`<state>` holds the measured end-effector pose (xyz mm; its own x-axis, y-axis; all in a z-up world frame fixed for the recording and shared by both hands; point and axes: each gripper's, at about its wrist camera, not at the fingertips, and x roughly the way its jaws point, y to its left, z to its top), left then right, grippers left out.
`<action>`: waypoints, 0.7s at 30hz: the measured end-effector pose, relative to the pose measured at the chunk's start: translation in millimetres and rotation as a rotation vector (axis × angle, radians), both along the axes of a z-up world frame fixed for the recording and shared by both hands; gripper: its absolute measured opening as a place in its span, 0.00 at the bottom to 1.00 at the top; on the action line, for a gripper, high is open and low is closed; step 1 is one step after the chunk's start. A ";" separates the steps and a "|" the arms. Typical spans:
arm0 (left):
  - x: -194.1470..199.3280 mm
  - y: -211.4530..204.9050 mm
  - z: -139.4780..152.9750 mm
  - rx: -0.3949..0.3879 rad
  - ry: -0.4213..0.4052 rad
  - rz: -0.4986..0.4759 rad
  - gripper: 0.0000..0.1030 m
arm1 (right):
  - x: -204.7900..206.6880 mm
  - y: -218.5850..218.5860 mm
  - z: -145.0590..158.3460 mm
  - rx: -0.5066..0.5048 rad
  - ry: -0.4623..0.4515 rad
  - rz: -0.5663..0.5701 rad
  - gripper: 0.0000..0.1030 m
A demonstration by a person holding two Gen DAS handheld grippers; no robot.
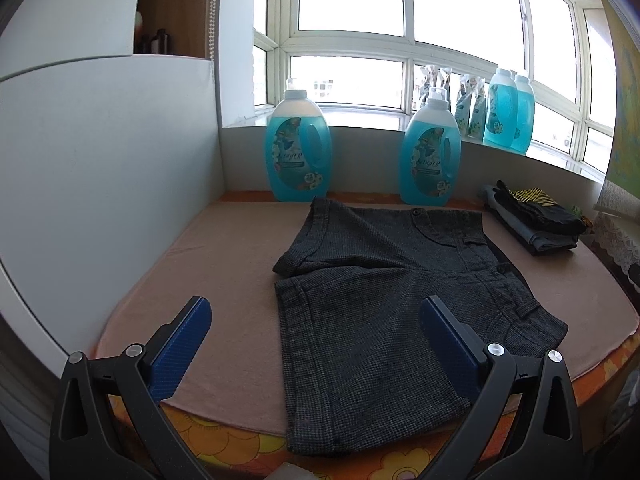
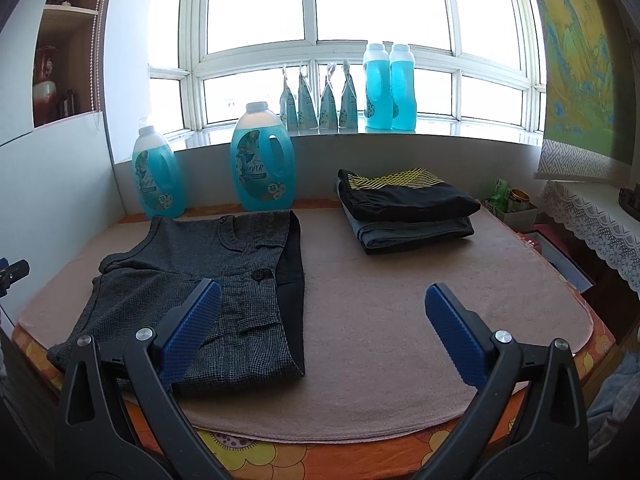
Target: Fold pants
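Note:
Dark grey checked pants (image 1: 380, 304) lie flat on a pink towel (image 1: 224, 248), both short legs pointing left, waistband to the right. They also show in the right wrist view (image 2: 192, 276), left of centre, with the black waist lining at their right edge. My left gripper (image 1: 316, 312) is open and empty, held above the near leg. My right gripper (image 2: 322, 300) is open and empty, above the towel (image 2: 400, 304) just right of the waistband; its left finger (image 2: 192, 332) overlaps the pants in view.
A stack of folded clothes (image 2: 408, 208) sits at the back right of the towel, also in the left wrist view (image 1: 536, 216). Two blue detergent bottles (image 1: 298, 148) (image 1: 430, 156) stand against the back wall. More bottles (image 2: 390, 88) and pouches stand on the windowsill. A white panel (image 1: 100, 160) bounds the left side.

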<state>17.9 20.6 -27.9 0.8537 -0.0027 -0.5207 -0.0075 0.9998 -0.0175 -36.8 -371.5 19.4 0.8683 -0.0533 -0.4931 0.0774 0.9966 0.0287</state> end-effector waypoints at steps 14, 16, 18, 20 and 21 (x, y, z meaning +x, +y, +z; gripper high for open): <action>-3.6 32.6 -46.6 0.032 0.183 -0.048 0.85 | 10.3 25.8 -30.5 -0.100 0.044 0.213 1.00; -5.7 35.9 -52.4 -0.006 0.219 -0.071 0.81 | 11.7 31.8 -36.1 -0.126 0.074 0.241 1.00; -8.1 37.0 -57.4 -0.023 0.243 -0.081 0.77 | 13.4 35.9 -40.0 -0.138 0.095 0.258 1.00; -7.8 37.8 -60.2 -0.020 0.250 -0.085 0.74 | 16.7 38.0 -41.8 -0.139 0.107 0.280 0.99; -6.4 39.5 -59.8 -0.023 0.248 -0.085 0.74 | 20.0 38.1 -41.5 -0.137 0.112 0.289 0.98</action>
<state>11.5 60.2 -87.7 0.6965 -0.0831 -0.7127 0.0691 0.9964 -0.0486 -16.8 -333.4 -22.1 0.7979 0.1148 -0.5918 -0.2136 0.9718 -0.0995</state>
